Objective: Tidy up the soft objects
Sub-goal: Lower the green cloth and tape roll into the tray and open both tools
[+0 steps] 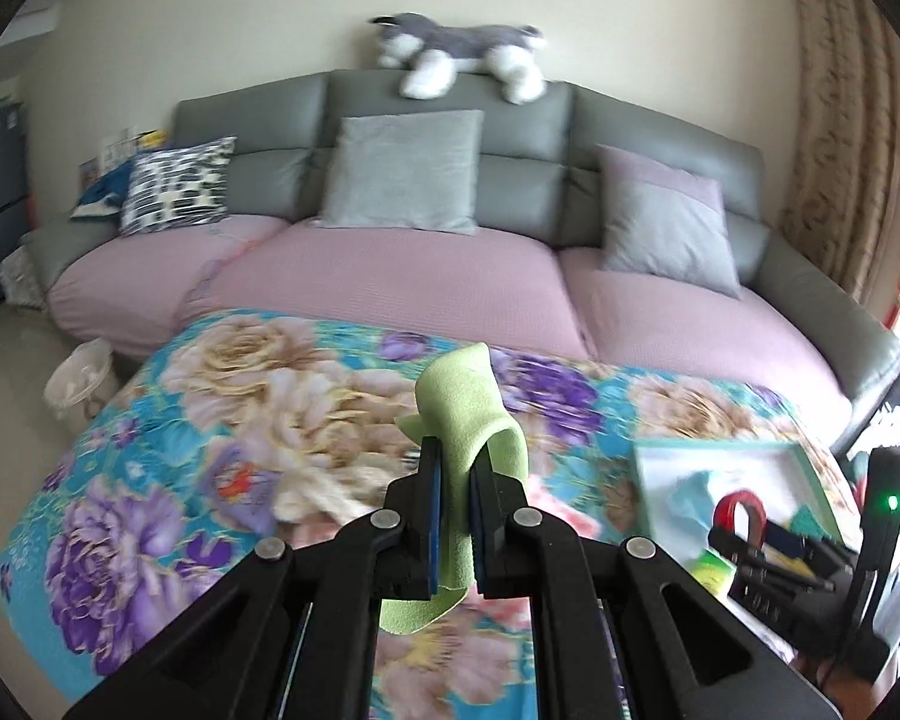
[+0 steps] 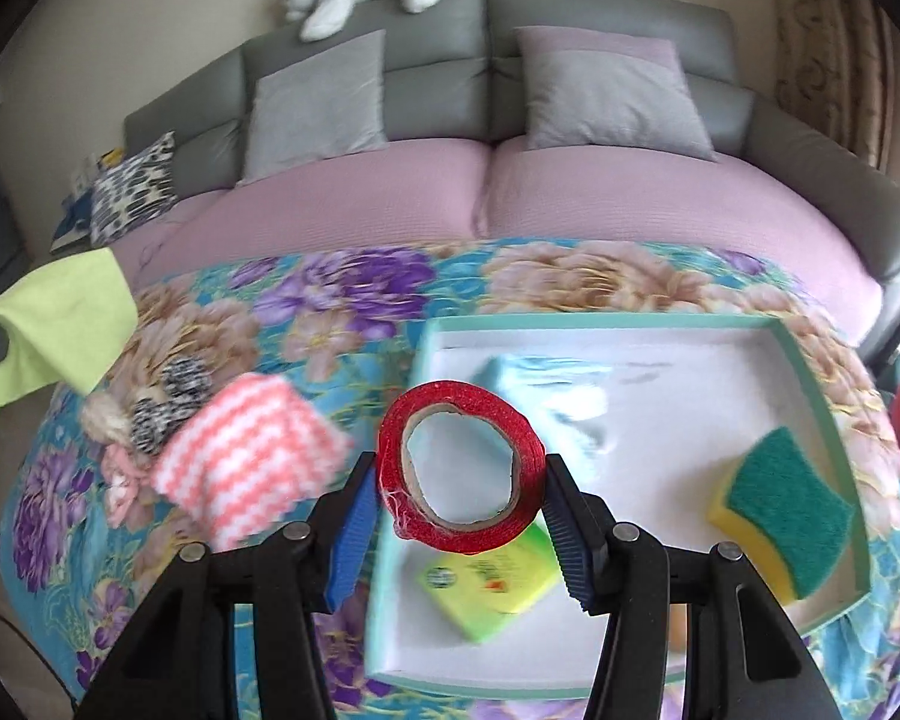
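Note:
My left gripper (image 1: pixel 455 480) is shut on a light green cloth (image 1: pixel 468 414), lifted above the flowered blanket (image 1: pixel 210 420); the cloth (image 2: pixel 54 312) also shows at the left edge of the right wrist view. My right gripper (image 2: pixel 459 483) is shut on a red tape roll (image 2: pixel 459 477), held over the near left part of a white tray (image 2: pixel 834 384) with a teal rim. In the tray lie a green-and-yellow sponge (image 2: pixel 792 498), a yellow-green packet (image 2: pixel 492 582) and a pale blue packet (image 2: pixel 540 384). A pink-and-white striped cloth (image 2: pixel 246 456) lies left of the tray.
A fluffy black-and-white and beige item (image 2: pixel 162 408) lies beside the striped cloth. Behind the blanket stands a grey sofa (image 1: pixel 522 120) with pink seat covers, several cushions and a plush husky (image 1: pixel 456 54) on its back. A white bin (image 1: pixel 84 378) stands on the floor at left.

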A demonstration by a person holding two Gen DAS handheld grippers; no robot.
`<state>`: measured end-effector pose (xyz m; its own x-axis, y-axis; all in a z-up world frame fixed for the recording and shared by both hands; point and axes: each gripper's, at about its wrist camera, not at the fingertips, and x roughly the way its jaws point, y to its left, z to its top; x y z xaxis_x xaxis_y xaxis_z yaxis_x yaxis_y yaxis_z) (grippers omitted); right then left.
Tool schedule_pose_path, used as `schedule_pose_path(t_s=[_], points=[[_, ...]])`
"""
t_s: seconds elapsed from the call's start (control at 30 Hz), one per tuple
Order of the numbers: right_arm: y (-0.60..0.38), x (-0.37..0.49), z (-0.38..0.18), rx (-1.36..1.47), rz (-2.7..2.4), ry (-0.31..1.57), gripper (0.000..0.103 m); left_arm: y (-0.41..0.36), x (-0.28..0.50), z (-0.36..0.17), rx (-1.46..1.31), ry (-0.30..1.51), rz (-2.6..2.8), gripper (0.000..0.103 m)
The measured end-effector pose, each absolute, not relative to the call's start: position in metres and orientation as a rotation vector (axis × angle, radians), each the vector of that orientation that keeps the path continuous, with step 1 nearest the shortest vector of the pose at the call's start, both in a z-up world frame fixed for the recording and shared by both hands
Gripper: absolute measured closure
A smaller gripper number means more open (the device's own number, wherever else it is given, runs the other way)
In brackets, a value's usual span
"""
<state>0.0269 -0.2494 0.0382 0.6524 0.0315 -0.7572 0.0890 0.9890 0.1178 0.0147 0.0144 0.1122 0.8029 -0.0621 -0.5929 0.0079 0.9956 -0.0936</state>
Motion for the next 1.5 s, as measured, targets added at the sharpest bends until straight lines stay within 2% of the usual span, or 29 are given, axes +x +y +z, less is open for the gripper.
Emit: schedule_pose_path(t_s=[0.4,0.8,1.37,1.43,1.47,1.5], points=[[-0.348,0.022,0.021,0.284,-0.209,0.863,0.047,-0.102,0.023,0.095,0.063,0.722,-0.293,0.095],[-0.38,0.021,0.013,0.365,-0.261,0.84,0.047,-0.207,0.045,0.08,0.171,0.77,-0.481,0.095],[-0.384,0.023,0.009,0.333,-0.295,0.856,0.047,-0.237,0.086,0.004,0.198,0.909,-0.495,0.094],[-0.383,0.024,0.009,0.322,-0.296,0.859,0.047,-0.236,0.088,-0.003,0.205,0.927,-0.476,0.092],[-0.383,0.024,0.009,0.317,-0.296,0.861,0.047,-0.235,0.089,-0.005,0.206,0.936,-0.468,0.086],[-0.382,0.025,0.009,0.309,-0.295,0.863,0.047,-0.234,0.09,-0.007,0.204,0.944,-0.462,0.075]])
